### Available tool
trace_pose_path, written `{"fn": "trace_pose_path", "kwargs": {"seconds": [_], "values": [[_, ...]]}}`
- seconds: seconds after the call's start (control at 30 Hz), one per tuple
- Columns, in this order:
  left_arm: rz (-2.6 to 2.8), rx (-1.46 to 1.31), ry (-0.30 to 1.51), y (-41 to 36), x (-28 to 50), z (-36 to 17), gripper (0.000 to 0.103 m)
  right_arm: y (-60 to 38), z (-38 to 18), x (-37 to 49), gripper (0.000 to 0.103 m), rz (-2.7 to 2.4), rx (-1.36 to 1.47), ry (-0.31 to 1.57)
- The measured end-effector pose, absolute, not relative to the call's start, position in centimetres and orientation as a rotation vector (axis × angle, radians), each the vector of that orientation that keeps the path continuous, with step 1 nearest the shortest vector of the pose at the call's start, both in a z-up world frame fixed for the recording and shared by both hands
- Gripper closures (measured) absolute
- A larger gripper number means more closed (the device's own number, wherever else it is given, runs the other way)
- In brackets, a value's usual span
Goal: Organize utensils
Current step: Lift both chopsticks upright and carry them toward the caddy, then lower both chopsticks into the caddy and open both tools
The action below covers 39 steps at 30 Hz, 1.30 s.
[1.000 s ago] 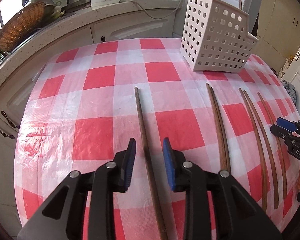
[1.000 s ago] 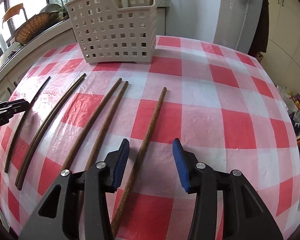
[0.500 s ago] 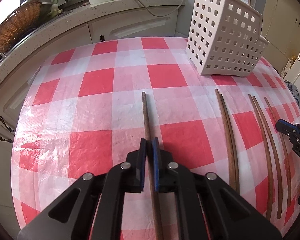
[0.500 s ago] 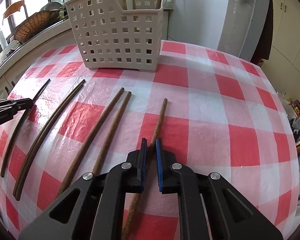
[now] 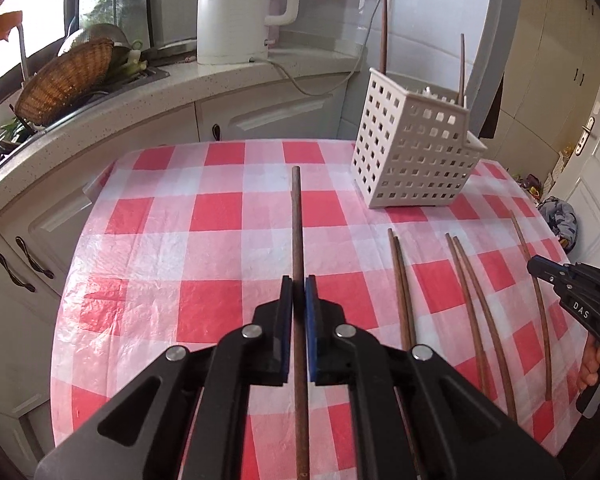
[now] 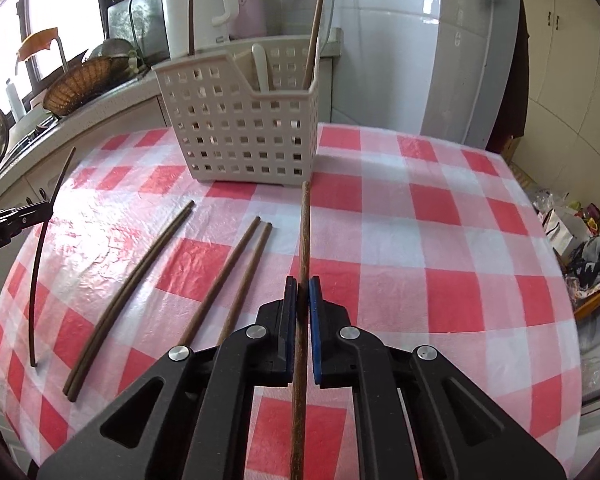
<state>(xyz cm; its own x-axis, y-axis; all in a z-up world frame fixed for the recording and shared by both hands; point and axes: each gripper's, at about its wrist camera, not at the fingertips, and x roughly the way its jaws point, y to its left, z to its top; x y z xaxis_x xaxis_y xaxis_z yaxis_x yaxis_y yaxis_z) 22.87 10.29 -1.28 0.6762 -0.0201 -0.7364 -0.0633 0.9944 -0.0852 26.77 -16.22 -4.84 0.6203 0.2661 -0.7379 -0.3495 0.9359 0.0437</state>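
My left gripper (image 5: 299, 286) is shut on a brown chopstick (image 5: 297, 220) and holds it lifted off the red-checked table (image 5: 180, 264). My right gripper (image 6: 302, 287) is shut on another brown chopstick (image 6: 305, 224), also lifted. The white perforated utensil basket (image 5: 414, 152) stands at the far right of the left wrist view and also shows in the right wrist view (image 6: 240, 132); chopsticks and a white utensil stand in it. Two pairs of chopsticks (image 6: 140, 284) (image 6: 236, 268) lie on the table between the grippers. The right gripper shows in the left wrist view (image 5: 540, 270), the left gripper in the right wrist view (image 6: 44, 210).
A counter along the left holds a wicker basket (image 5: 64, 80) and a white kettle (image 5: 236, 8). Cabinet doors with dark handles (image 5: 24, 264) sit below it. Bags and clothes (image 6: 596, 256) lie beyond the table's right edge.
Both grippers closed on their chopsticks, then rose, lifting them off the table. The basket now looks farther off and the view takes in more of the counter.
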Motion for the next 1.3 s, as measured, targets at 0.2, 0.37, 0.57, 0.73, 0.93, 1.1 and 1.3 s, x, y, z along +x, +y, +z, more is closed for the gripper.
{"fn": "trace_pose_path", "kwargs": {"seconds": [0.2, 0.37, 0.57, 0.73, 0.93, 1.1, 1.3], "values": [[0.016, -0.094, 0.749, 9.4, 20.0, 2.1, 0.097, -16.8, -2.3, 24.4, 0.096, 0.363, -0.104, 0.778], [0.017, -0.086, 0.69, 9.0, 17.7, 4.6, 0.097, -17.4, -0.3, 22.5, 0.096, 0.361, -0.094, 0.732], [0.012, -0.078, 0.641, 8.3, 15.5, 6.7, 0.097, -18.1, 1.5, 20.6, 0.097, 0.363, -0.087, 0.684], [0.014, -0.072, 0.619, 7.9, 14.2, 7.6, 0.097, -18.3, 2.7, 19.3, 0.097, 0.367, -0.09, 0.655], [0.012, -0.078, 0.601, 7.7, 13.5, 8.6, 0.097, -19.0, 3.8, 18.4, 0.097, 0.369, -0.071, 0.63], [-0.001, -0.079, 0.593, 7.4, 13.2, 8.9, 0.097, -19.0, 4.1, 18.1, 0.097, 0.367, -0.07, 0.624], [-0.013, -0.078, 0.595, 7.2, 13.6, 9.2, 0.097, -19.0, 4.2, 18.5, 0.097, 0.363, -0.069, 0.629]]}}
